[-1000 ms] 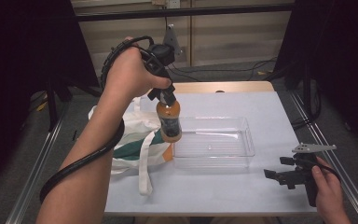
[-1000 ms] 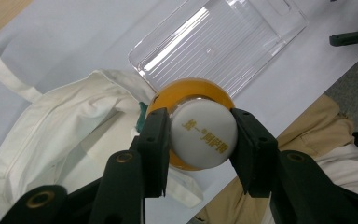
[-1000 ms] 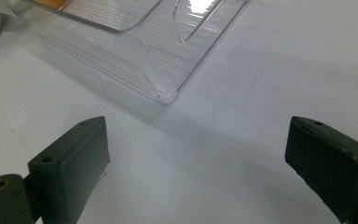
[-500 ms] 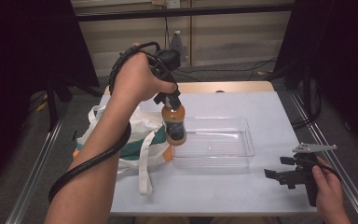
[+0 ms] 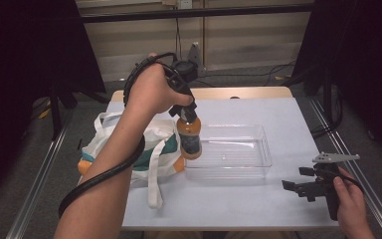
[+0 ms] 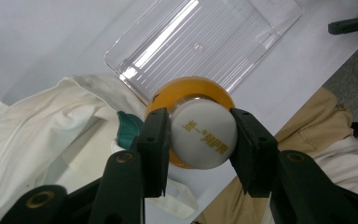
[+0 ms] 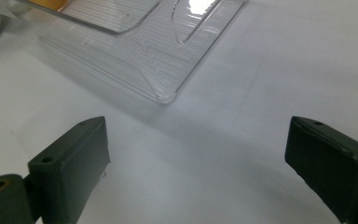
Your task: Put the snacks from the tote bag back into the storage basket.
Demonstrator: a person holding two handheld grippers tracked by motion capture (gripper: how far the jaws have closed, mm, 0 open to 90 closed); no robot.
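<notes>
On the white table (image 5: 258, 209), your right gripper (image 5: 298, 188) rests near the tray (image 5: 266, 149), jaws apart (free to help). At the tray's left edge, your left gripper (image 6: 193, 140) clamps the bottle (image 5: 189, 139) by its cap, upright above the bag (image 5: 104, 149), ready to set down.

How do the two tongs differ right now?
The left tongs are shut on the orange bottle's white cap, while the right tongs gape wide with nothing between them. The left ones hang above the clear tray's edge; the right ones sit low near the table. Both have black jaws.
</notes>
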